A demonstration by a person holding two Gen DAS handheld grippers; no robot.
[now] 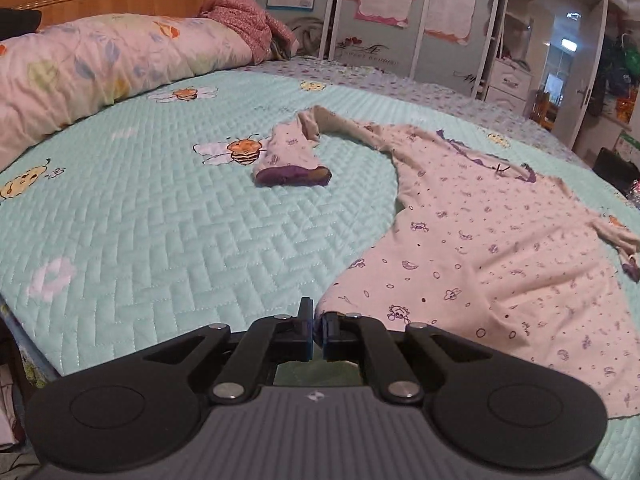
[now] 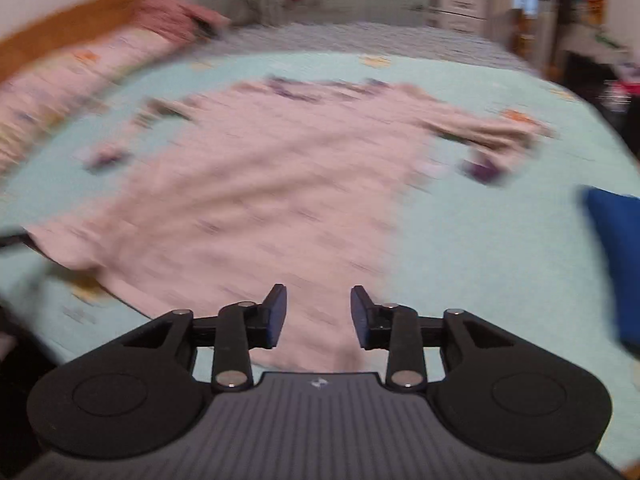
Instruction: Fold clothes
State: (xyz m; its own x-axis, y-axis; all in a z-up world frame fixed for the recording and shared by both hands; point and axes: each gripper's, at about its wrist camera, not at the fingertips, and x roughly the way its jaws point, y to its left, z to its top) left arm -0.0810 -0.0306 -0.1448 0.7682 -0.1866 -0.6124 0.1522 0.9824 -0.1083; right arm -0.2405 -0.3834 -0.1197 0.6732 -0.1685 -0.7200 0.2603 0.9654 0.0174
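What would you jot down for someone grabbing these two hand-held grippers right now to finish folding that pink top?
Left hand-held gripper: shut on the hem corner of the pink top.
Right hand-held gripper: open, holding nothing, above the hem on the other side; that view is blurred.
The top lies spread flat on the green quilt, one sleeve stretched toward the pillow.
Done: top laid out, one corner gripped.
Left: grip the other corner, then make every fold.

One pink pyjama top (image 1: 480, 248) – two sleeves, each with purple cuff. One mint quilted bedspread (image 1: 160, 240). One rolled floral duvet (image 1: 100, 64). Two grippers – left gripper (image 1: 318, 330), right gripper (image 2: 318, 316).
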